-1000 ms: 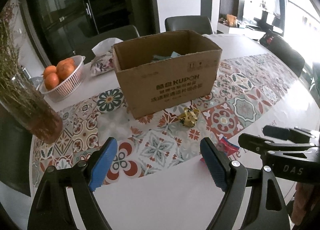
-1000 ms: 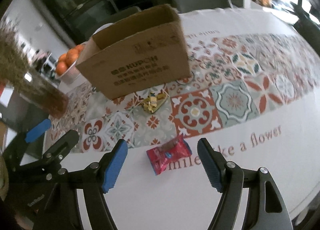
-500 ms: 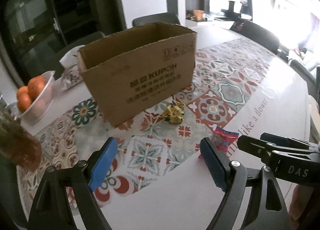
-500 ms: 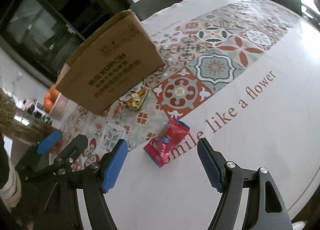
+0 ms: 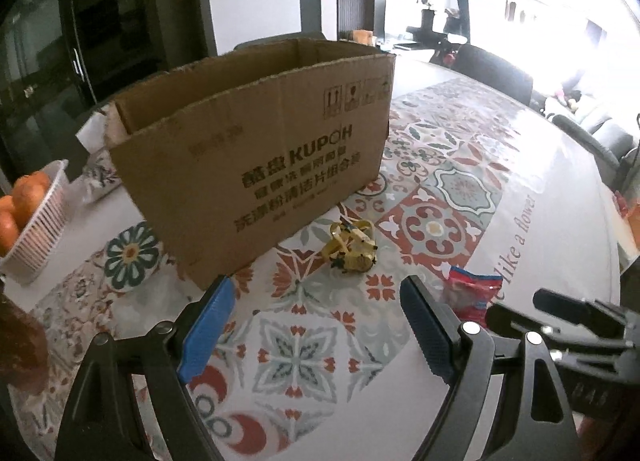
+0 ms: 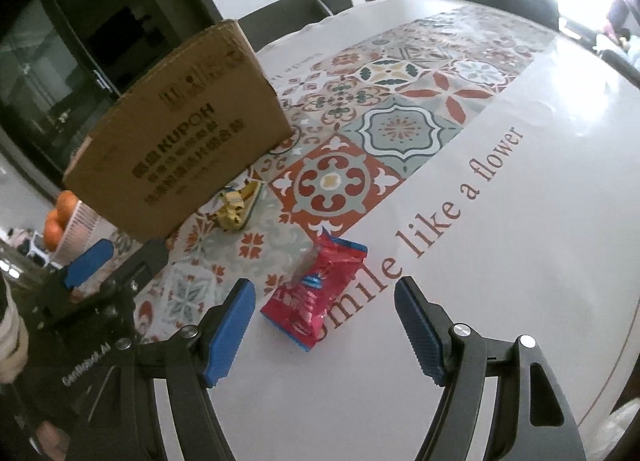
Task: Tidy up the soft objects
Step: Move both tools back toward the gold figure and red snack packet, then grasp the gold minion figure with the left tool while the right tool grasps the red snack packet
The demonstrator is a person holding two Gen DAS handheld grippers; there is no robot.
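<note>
**Two soft packets not yet in the box**

I judge the sorting unfinished. The red snack packet lies flat on the tablecloth, just ahead of my right gripper, whose jaws are spread wide and hold nothing. The crumpled yellow wrapper sits close to the front wall of the cardboard box. My left gripper is also spread and empty, aimed between box and wrapper. From this low angle I cannot see what is in the box. The packet's print is too blurred to read, and the orange basket is cut off at the edge.
</note>
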